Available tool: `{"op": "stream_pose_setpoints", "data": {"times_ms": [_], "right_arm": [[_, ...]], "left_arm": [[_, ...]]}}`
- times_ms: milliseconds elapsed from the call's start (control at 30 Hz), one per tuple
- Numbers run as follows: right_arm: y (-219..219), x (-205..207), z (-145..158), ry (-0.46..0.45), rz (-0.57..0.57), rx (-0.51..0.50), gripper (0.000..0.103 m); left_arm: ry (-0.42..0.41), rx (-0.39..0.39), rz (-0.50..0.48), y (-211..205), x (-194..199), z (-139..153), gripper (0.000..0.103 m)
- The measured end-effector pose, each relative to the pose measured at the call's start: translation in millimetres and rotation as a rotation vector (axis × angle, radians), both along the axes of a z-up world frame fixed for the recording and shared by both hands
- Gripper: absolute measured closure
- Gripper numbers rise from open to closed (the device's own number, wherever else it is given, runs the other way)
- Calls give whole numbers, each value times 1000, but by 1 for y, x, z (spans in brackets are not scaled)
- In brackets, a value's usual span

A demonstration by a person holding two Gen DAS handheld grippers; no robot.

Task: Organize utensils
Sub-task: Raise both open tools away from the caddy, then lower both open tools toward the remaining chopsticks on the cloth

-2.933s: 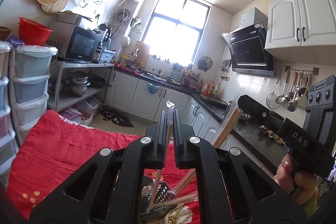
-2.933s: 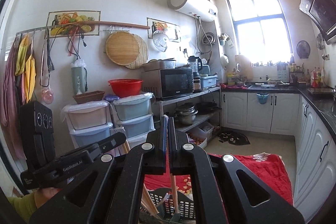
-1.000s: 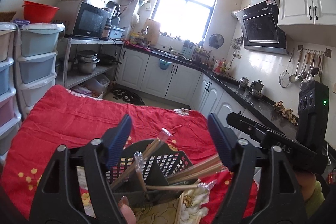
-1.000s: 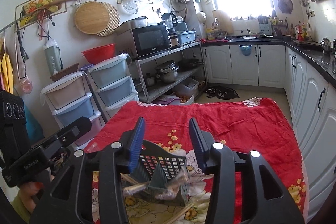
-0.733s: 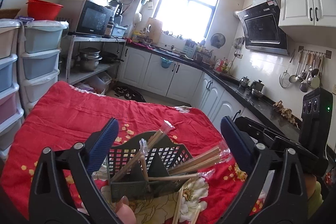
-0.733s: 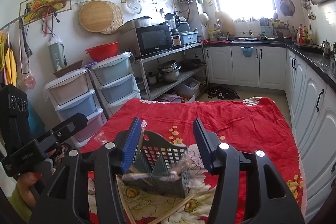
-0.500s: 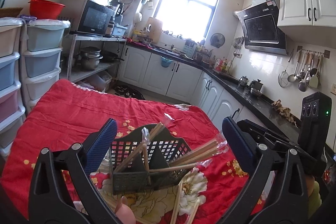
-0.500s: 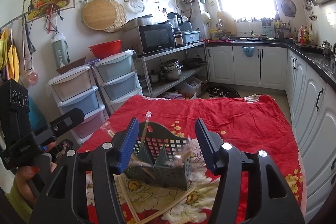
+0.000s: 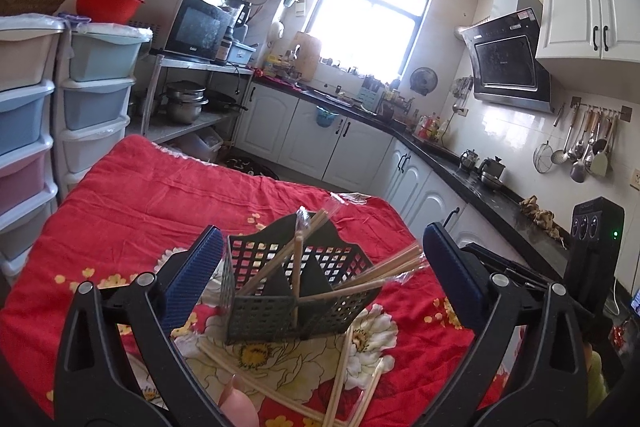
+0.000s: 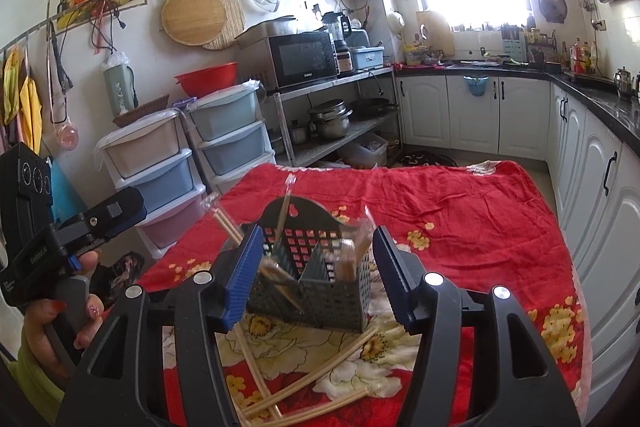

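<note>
A dark grey perforated utensil caddy stands on a red floral cloth. Wrapped chopsticks stick up from its compartments, and one bundle leans out to the right. Several loose wrapped chopsticks lie on the cloth in front of the caddy. My left gripper is open wide, short of the caddy, with nothing held. My right gripper is open about halfway, and the caddy shows between its fingers without the pads pressing on it.
Plastic drawer towers and a metal rack with a microwave stand left of the table. White cabinets under a black counter run along the right. A hand holds the left gripper's handle. A fingertip shows at the bottom edge.
Both grippers, earlier shut on wrapped chopsticks above the caddy, have opened and let them go into it. Both have drawn back, so the whole caddy and the loose chopsticks show.
</note>
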State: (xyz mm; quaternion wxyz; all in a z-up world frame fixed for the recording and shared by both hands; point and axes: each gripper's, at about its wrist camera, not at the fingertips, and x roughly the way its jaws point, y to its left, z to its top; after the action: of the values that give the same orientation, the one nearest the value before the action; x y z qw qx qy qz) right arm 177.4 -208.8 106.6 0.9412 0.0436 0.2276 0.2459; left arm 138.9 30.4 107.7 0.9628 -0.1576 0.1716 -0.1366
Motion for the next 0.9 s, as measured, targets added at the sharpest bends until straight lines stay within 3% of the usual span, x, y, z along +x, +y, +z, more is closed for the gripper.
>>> {"op": "stream_pose_setpoints", "data": {"times_ms": [900], "right_arm": [[16,-9,-53,129,38,-64,48]], "left_arm": [[135,0,69,22,-5,-50,11]]}}
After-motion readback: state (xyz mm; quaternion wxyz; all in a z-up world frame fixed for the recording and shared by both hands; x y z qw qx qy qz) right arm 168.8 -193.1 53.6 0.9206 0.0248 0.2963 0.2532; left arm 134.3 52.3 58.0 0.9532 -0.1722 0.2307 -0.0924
